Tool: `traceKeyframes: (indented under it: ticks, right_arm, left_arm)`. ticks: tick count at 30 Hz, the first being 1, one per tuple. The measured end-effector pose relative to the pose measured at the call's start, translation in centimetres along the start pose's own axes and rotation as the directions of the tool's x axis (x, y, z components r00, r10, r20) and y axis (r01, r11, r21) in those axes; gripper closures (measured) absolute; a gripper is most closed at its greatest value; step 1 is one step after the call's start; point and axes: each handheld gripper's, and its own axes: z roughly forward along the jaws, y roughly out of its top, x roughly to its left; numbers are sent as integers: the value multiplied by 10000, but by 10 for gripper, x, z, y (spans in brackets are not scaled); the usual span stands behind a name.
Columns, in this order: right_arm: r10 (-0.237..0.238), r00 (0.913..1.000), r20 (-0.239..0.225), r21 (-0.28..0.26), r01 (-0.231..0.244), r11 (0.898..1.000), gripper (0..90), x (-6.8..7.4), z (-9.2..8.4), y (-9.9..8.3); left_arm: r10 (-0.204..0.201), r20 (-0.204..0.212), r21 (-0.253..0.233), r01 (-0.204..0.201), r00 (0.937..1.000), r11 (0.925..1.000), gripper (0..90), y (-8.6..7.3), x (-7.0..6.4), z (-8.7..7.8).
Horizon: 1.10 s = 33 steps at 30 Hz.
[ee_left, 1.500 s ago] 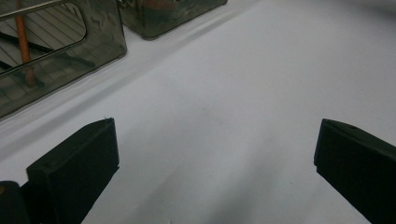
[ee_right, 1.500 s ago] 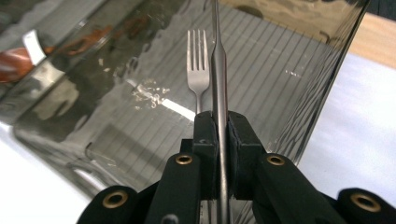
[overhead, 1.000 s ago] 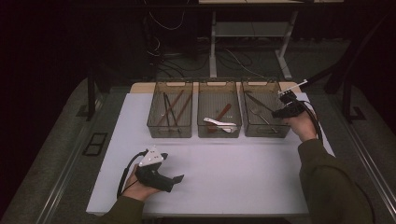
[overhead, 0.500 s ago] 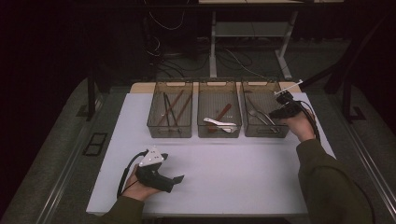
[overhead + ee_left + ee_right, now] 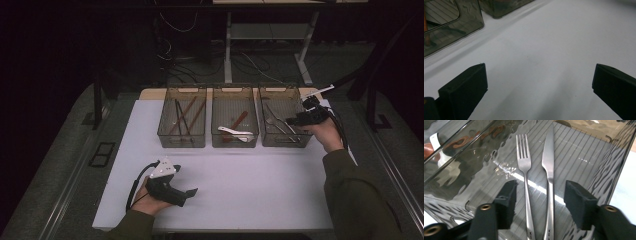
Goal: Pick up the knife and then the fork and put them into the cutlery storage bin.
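Observation:
Three smoky clear bins stand in a row at the back of the white table [image 5: 250, 185]. In the right bin [image 5: 264, 97] a metal fork [image 5: 524, 162] and a metal knife [image 5: 548, 162] lie side by side on the ribbed floor. My right gripper [image 5: 540, 195] hangs over them at the bin's right end [image 5: 294, 121]. Its jaws have just been opening and now stand open, with both handles below the gap and neither pad touching them. My left gripper [image 5: 189, 192] rests on the table near the front left, open over bare table [image 5: 539, 80].
The left bin [image 5: 182, 137] holds long wooden and dark sticks. The middle bin [image 5: 235, 142] holds a white spoon [image 5: 235, 131] and a reddish utensil. Bin corners [image 5: 454, 22] stand ahead of the left gripper. A table frame and cables lie beyond the far edge.
The right gripper has shifted slightly left and down over the right bin. The left hand and its gripper have stayed put.

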Motion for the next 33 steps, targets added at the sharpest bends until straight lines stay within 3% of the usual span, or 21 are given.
traceKeyframes:
  ticks: [7, 15, 22, 33]
  right_arm:
    - [-257, 9997, -50, -463, 255, 9986, 301, 2, -5, -1]
    - [-308, 9974, -652, -1277, 223, 9916, 201, 7, -17, -10]
    - [-358, 9954, -889, -2006, 173, 9795, 165, 18, -29, -20]
    - [-1072, 9838, -1439, -2780, 638, 9585, 140, 48, -49, -35]
  left_arm:
    - [-67, 144, 70, 66, 9999, 10000, 0, 0, 1, 3]
    - [-3, 252, 136, 0, 9997, 9999, 0, 2, 0, 6]
    - [-17, 289, 114, 14, 9996, 9999, 0, 2, 0, 7]
    - [-26, 327, 163, 20, 9995, 9999, 0, 1, -1, 6]
